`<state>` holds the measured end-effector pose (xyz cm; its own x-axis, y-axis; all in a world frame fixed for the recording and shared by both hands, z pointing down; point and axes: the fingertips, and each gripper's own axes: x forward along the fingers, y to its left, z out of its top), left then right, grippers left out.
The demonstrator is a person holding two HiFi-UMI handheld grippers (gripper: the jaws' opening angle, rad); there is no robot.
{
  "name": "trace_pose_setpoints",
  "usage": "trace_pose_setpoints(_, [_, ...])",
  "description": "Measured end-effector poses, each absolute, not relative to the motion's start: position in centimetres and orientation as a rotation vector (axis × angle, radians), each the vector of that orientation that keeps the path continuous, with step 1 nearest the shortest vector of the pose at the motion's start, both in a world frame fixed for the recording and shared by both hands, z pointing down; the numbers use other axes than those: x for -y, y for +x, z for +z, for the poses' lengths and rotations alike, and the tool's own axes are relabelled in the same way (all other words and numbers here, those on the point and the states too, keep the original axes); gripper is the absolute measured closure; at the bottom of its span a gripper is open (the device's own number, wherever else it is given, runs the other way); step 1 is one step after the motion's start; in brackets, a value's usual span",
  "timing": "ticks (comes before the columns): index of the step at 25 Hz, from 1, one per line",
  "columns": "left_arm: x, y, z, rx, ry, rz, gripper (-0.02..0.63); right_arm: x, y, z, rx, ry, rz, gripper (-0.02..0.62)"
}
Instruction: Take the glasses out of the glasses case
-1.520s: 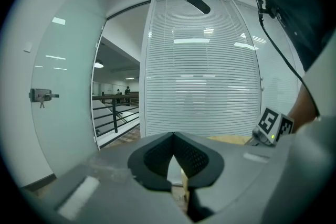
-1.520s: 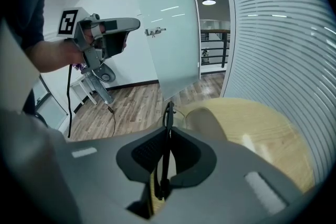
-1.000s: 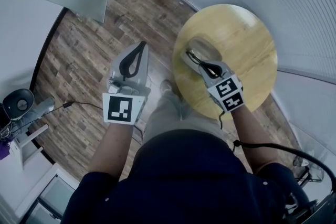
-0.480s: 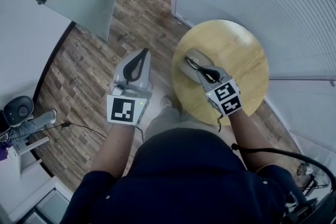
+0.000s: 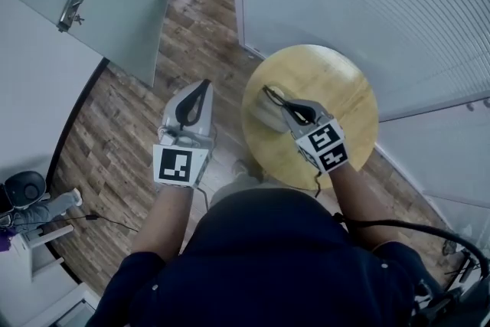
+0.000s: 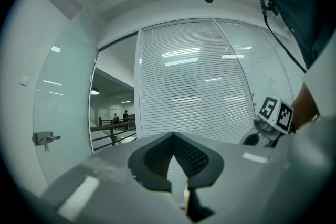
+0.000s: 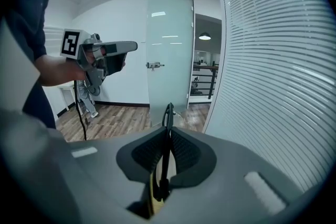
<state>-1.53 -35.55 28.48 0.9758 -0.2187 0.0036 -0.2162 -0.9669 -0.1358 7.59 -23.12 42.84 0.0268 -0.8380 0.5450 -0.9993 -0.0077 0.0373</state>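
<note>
A grey glasses case [image 5: 264, 116] lies open at the left side of the round wooden table [image 5: 337, 88]. My right gripper [image 5: 282, 106] hovers over it, shut on the black glasses [image 5: 271, 96]. In the right gripper view a thin black piece of the glasses [image 7: 168, 113] sticks up from between the shut jaws of that gripper [image 7: 167, 132]. My left gripper [image 5: 201, 89] hangs over the wooden floor to the left of the table, shut with nothing in it [image 6: 173, 137]. How much of the glasses is out of the case is hidden by the right gripper.
A glass wall with blinds [image 5: 367, 4] curves behind the table. A glass door with a handle [image 5: 73, 8] stands at the left. A cable [image 5: 115, 220] and a white stand [image 5: 31, 233] are on the floor at lower left.
The head camera has pulled up and back, so the table looks smaller. The right gripper stays shut on the glasses over the case. The left gripper holds its place beside the table.
</note>
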Motion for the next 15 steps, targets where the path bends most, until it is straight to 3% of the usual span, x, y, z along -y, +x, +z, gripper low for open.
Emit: trace_pose_setpoints(15, [35.9, -1.2, 23.3, -0.307, -2.894, 0.026, 0.600, 22.4, 8.7, 33.4, 1.897, 1.996, 0.356, 0.561])
